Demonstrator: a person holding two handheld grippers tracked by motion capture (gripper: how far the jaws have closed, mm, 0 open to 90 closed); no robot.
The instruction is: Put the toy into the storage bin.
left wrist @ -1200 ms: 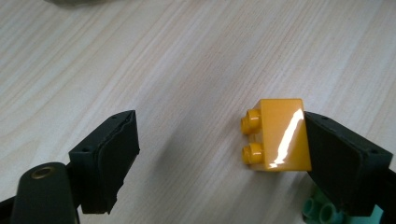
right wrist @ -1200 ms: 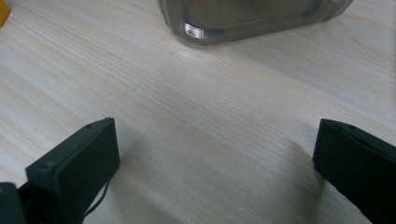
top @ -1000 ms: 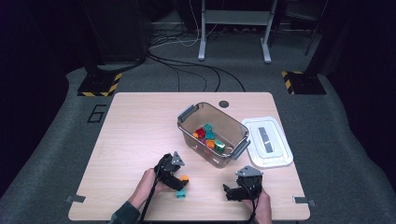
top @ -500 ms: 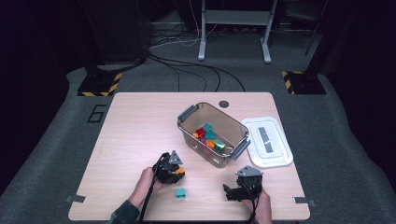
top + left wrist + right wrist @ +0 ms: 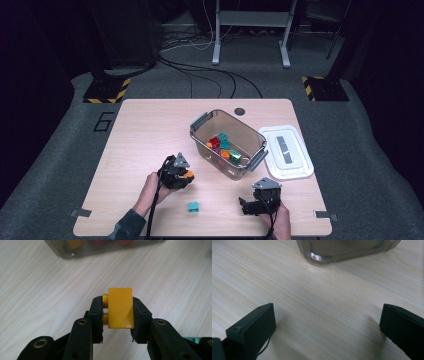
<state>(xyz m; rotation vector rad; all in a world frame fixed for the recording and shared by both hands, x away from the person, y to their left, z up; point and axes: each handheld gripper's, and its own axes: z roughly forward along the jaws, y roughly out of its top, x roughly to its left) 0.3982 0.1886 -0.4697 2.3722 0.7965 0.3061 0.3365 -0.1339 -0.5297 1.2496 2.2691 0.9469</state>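
My left gripper [image 5: 186, 176] is shut on a yellow-orange brick [image 5: 189, 174] and holds it just above the table, left of the clear bin [image 5: 200, 131]. In the left gripper view the brick [image 5: 120, 307] sits upright between the black pads [image 5: 96, 312], studs facing the left pad. A teal brick [image 5: 193, 206] lies on the wood below and to the right of that hand. My right gripper [image 5: 245, 207] rests near the front edge, right of the teal brick. Its jaws are wide open in the right gripper view [image 5: 327, 315], with bare wood between them.
The bin holds several coloured bricks [image 5: 222, 147], and its corner shows ahead in both gripper views [image 5: 75, 252] [image 5: 342, 252]. A white lid [image 5: 286, 152] lies flat to the bin's right. A dark round mark [image 5: 239, 111] sits near the table's far edge.
The left gripper closed on the yellow-orange brick and lifted it away from the teal brick, toward the bin. The teal brick stayed on the table. The right gripper kept still.
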